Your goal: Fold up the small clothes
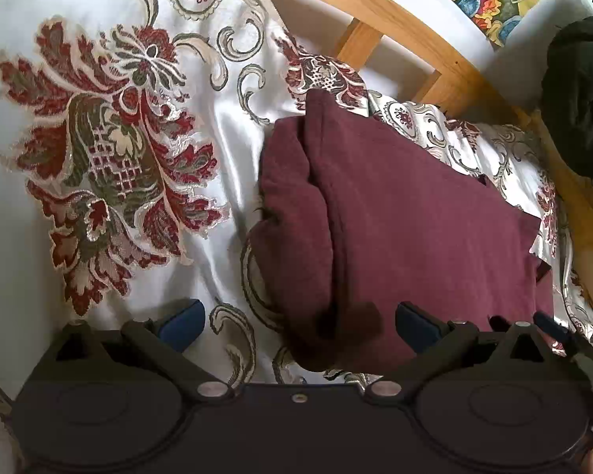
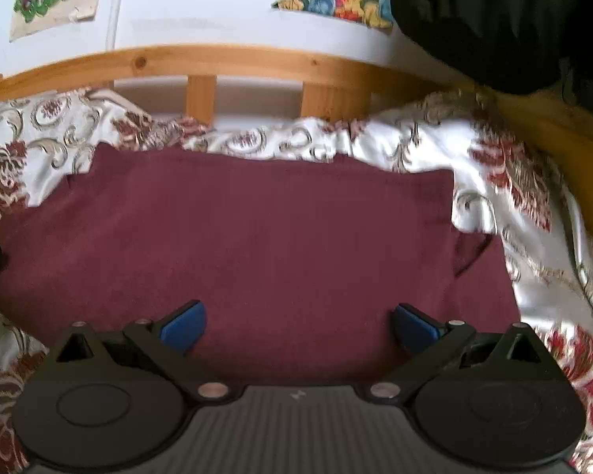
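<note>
We see the maroon garment (image 2: 249, 245) lying partly folded on the bed's floral bedspread (image 1: 110, 150), close to the wooden bed rail (image 2: 233, 61). Our left hand-held gripper (image 1: 300, 326) hangs released over the garment's bunched near edge, its blue pads (image 1: 186, 322) spread wide and gripping nothing. Our right hand-held gripper (image 2: 298, 326) is likewise spread apart above the flat cloth, empty.

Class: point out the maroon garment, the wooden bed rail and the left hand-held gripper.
maroon garment (image 2: 257, 245), right wrist view, flat middle.
wooden bed rail (image 2: 217, 61), right wrist view, top bar.
left hand-held gripper (image 1: 300, 326), left wrist view, between fingertips.
</note>
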Tool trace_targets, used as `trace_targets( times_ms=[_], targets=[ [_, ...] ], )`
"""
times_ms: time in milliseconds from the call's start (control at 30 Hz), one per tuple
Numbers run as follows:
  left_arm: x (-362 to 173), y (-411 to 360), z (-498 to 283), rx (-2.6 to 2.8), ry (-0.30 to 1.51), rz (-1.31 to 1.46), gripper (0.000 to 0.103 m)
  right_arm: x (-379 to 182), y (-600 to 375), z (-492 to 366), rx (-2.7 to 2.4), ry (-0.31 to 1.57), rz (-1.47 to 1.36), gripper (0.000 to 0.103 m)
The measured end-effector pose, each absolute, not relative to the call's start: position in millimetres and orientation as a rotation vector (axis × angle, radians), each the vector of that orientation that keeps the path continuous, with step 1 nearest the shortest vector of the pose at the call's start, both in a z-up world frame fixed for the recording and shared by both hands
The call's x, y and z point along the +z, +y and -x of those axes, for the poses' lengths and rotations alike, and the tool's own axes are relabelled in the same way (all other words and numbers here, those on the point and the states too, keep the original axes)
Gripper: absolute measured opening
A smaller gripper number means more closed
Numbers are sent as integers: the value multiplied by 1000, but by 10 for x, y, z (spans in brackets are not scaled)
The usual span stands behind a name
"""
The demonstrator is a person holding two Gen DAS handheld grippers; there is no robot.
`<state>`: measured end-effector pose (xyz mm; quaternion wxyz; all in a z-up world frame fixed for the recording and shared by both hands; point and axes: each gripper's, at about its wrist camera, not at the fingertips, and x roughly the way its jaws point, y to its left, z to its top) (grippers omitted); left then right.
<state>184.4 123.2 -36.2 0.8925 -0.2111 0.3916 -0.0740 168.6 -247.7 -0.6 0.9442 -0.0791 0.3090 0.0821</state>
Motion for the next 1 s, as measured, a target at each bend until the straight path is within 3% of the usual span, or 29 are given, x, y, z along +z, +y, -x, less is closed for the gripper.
trace_targets(
  times_ms=[300,633,1000],
  targets=[
    [-360,1232,-1861,-170,800,438,102,-156,-2561,-1677,159,663,99,103],
    [-243,1151,-2060,-280,622,313,102,-170,-2573,-1680,161,665,82,103],
    [-254,1206,-2185,-409,725,389,102,-189,-2593,-1670,166,664,60,102]
  ],
)
